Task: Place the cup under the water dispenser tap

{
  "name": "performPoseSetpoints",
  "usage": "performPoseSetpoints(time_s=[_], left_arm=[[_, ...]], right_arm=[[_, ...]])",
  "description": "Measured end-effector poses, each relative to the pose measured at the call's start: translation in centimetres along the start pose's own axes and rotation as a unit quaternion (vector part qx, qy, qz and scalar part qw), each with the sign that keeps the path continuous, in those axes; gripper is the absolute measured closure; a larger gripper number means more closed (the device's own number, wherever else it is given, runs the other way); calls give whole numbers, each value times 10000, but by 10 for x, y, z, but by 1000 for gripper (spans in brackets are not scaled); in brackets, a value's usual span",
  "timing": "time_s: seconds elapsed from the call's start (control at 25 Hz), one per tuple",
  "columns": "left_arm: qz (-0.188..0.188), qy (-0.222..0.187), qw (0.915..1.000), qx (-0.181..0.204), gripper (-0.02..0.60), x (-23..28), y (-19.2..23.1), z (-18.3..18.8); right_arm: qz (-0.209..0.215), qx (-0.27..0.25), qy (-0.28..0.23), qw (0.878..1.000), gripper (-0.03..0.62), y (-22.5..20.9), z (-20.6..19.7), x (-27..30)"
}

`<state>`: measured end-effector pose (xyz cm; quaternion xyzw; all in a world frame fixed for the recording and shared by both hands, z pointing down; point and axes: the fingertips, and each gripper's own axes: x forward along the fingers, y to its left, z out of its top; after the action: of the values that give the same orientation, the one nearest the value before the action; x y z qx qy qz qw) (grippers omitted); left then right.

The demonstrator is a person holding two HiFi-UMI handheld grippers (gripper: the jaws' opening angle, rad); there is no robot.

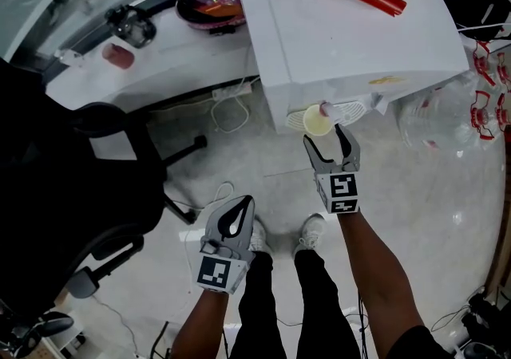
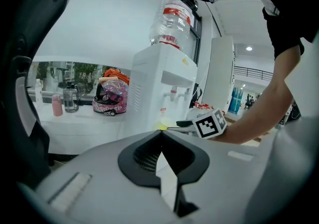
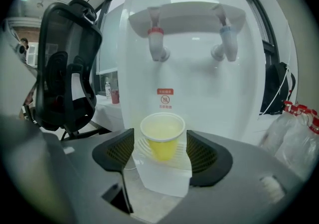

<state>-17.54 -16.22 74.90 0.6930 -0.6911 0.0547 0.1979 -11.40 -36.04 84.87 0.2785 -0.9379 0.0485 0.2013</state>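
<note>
The yellow cup (image 3: 162,141) stands on the drip tray (image 3: 142,146) of the water dispenser (image 3: 199,83), below its red tap (image 3: 157,44). The right gripper (image 1: 327,142) reaches toward the dispenser, its jaws spread wide on either side of the cup and apparently not touching it. The left gripper (image 1: 237,207) hangs well back from the dispenser, jaws closed together and empty.

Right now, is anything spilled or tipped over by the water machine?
Nothing stands out. The yellow cup stands upright on the drip tray below the red tap, with no spill visible. The right gripper is open around it.
</note>
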Motion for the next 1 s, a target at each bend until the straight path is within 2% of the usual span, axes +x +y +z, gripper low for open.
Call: performPoseSetpoints(time_s=[0.12, 0.24, 0.4, 0.56, 0.64, 0.72, 0.8, 0.92, 1.0], left_arm=[[62, 427, 9991, -11, 565, -11, -1, 3], [9, 422, 9991, -53, 565, -23, -10, 17], [-122, 346, 9993, 44, 565, -20, -14, 59], [-367, 3, 9993, 55, 565, -37, -25, 92], [-408, 40, 9991, -50, 565, -45, -30, 108], [-424, 100, 9990, -80, 565, -50, -32, 125], [-447, -27, 9988, -190, 565, -54, -35, 146], [-584, -105, 9966, -578, 565, -65, -48, 171], [-692, -199, 9957, -579, 565, -71, -59, 192]], right_arm=[[148, -9, -50, 9999, 276, 12, 8, -41], [253, -105, -68, 9996, 306, 22, 26, -92], [184, -301, -293, 9989, 428, 29, 73, -130], [-20, 238, -456, 9987, 536, 37, 130, -172], [-125, 594, -623, 9962, 591, 36, 166, -192], [-157, 833, -846, 9928, 591, 35, 202, -208], [-108, 932, -989, 9907, 591, 39, 231, -221], [-1, 1001, -968, 9903, 591, 53, 263, -245], [82, 907, -999, 9908, 591, 62, 289, -262]])
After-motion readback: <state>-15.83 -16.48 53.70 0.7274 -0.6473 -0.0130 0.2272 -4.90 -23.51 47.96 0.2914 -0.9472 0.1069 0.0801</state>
